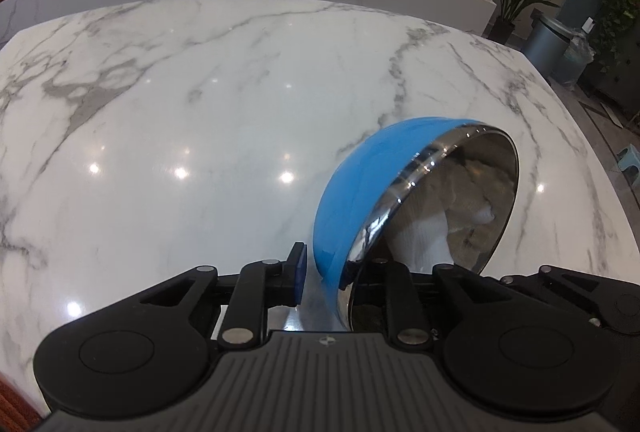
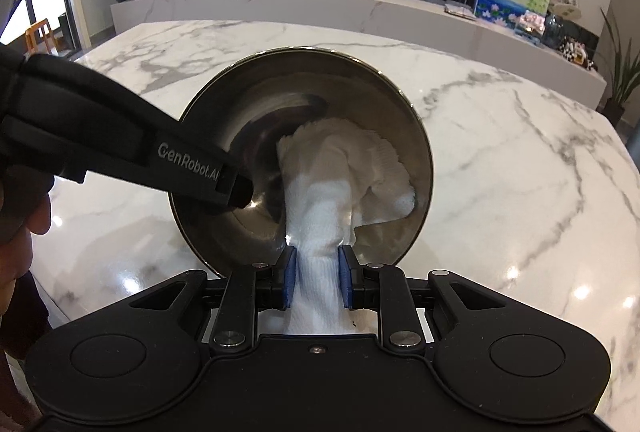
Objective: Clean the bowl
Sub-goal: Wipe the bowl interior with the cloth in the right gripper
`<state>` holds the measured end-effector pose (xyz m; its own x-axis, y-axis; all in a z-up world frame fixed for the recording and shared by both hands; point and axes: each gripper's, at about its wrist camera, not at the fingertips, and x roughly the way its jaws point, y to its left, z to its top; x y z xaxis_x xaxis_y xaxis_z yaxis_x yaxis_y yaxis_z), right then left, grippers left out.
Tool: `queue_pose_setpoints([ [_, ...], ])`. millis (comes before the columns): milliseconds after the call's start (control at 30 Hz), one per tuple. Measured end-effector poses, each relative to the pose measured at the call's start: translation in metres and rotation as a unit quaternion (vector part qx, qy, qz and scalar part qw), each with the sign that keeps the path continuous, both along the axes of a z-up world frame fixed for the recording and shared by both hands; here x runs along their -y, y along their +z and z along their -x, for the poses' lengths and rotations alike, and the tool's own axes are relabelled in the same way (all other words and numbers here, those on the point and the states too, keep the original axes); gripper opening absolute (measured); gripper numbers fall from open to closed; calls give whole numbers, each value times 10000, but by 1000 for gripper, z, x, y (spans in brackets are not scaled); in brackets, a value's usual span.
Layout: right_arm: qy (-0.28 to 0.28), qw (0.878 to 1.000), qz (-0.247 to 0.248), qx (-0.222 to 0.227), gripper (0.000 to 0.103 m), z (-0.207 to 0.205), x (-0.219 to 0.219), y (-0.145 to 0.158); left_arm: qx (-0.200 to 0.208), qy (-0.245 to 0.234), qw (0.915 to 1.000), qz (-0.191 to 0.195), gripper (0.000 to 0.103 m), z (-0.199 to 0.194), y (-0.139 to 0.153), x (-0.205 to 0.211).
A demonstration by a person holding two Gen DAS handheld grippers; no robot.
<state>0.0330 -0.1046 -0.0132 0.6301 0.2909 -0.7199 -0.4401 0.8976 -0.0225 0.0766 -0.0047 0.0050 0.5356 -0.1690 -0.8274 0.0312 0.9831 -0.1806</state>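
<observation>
A: What fills most of both views?

B: The white marble table, grey-veined and glossy with lamp reflections. It spans the middle of each frame, with a long marble shelf across the top behind it.

A: And the bowl?

B: The bowl is tipped on its side, lifted off the table. In the left wrist view it sits lower right of centre: blue outside, mirror steel inside, opening turned to the right. In the right wrist view it is dead centre, opening facing the camera.

A: Who holds it?

B: The left gripper. Its tongs pinch the bowl's rim at the bottom of the frame, one blue pad outside the blue wall, the other finger inside. In the right wrist view that same gripper reaches in from the left edge and its tip meets the rim at the bowl's left side.

A: The other one?

B: The right gripper, bottom centre of its view, has its tongs pressed onto a white cloth. The cloth runs up from between the blue pads into the bowl, its bunched end lying against the steel on the right half.
</observation>
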Motion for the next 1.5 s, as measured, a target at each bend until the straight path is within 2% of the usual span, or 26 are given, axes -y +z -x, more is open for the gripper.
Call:
queue_pose_setpoints([
  [100, 31, 9999, 33, 113, 20, 3, -2, 3, -110, 67, 9998, 122, 14, -4, -1, -6],
  [700, 530, 9977, 135, 409, 26, -11, -15, 10, -476, 176, 9984, 255, 14, -20, -3, -16],
  [767, 518, 9981, 129, 317, 21, -14, -14, 9, -507, 158, 9983, 251, 14, -22, -2, -16],
  [1067, 806, 9967, -46, 49, 21, -15, -24, 8, -450, 56, 9990, 58, 14, -25, 0, -11],
  [1200, 667, 9977, 119, 57, 21, -16, -23, 5, -434, 13, 9991, 31, 14, -25, 0, -12],
  [1400, 425, 9941, 851, 525, 20, -9, -29, 3, -413, 39, 9991, -22, 14, -27, 1, -13],
  [1500, 483, 9942, 845, 455, 20, -8, -30, 0, -360, 64, 9993, -72, 14, -26, 2, -11],
])
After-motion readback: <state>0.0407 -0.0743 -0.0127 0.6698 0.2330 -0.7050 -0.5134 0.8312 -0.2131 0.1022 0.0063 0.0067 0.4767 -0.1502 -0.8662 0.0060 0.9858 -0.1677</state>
